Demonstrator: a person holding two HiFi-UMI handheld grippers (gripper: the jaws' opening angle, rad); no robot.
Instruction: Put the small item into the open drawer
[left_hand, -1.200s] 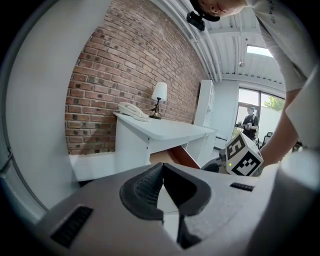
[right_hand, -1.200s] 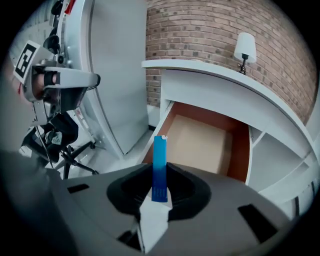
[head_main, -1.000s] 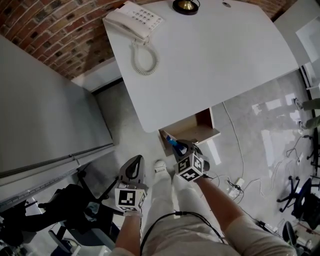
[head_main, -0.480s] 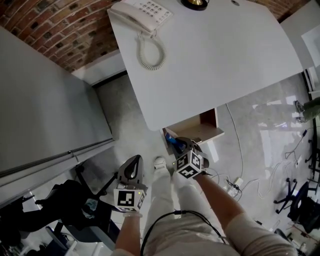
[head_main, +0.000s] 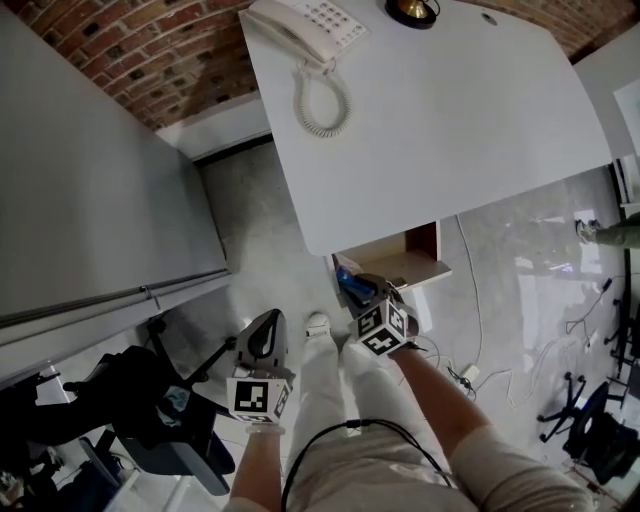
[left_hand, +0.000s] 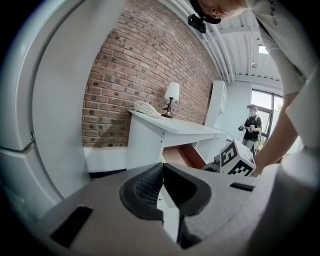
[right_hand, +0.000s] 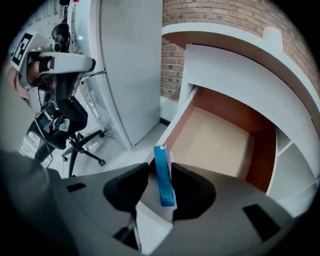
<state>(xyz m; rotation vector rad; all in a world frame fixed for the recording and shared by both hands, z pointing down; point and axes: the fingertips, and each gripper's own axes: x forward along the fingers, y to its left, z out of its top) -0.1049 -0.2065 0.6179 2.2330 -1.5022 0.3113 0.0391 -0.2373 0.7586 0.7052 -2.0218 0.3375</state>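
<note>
Head view had the right gripper (head_main: 362, 292) hung over the open drawer (head_main: 405, 262) under the desk (head_main: 430, 130), its own view showed jaws just spreading wide to drop the blue item (right_hand: 163, 176) standing loose between them, and the left gripper (left_hand: 161, 170) sat closed, empty.

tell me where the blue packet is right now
In the right gripper view the blue packet stands upright between the jaws of the right gripper, which have just been opening, by the near corner of the open drawer.
</note>
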